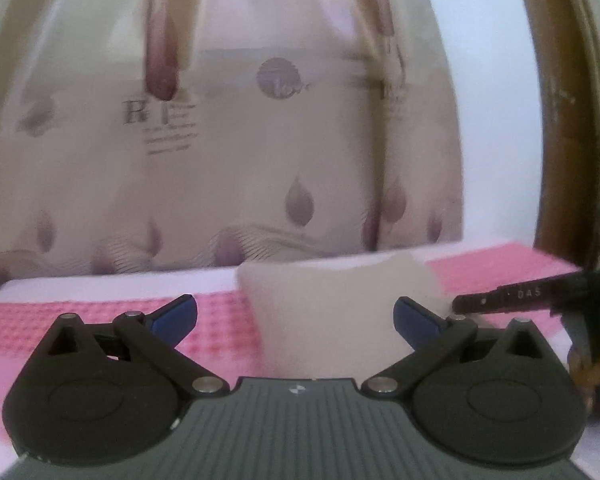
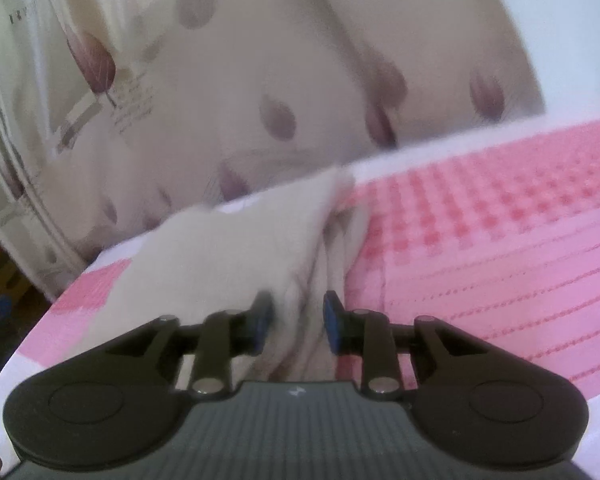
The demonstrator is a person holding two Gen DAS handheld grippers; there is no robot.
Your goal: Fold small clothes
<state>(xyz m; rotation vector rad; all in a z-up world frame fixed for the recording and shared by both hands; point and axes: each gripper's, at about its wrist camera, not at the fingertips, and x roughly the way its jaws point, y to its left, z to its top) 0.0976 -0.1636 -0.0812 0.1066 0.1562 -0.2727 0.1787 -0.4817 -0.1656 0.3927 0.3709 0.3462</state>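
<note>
left gripper [image 1: 296, 316] wide, empty | right gripper [image 2: 296, 320] narrow, garment [image 2: 236, 256] between, contact blurred

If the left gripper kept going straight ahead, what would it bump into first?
Probably the small cream garment on the pink cover. It lies right ahead of the wide-open left gripper. Behind it hangs the patterned curtain, though blur makes depth uncertain.

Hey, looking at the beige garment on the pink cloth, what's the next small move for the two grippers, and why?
Probably draw the right hand-held gripper back off the beige garment. Its jaws stand slightly apart around a bunched fold, no longer clearly pinching it. The left hand-held gripper is wide open and holds nothing, with the garment lying on the pink cloth ahead of it.
</note>
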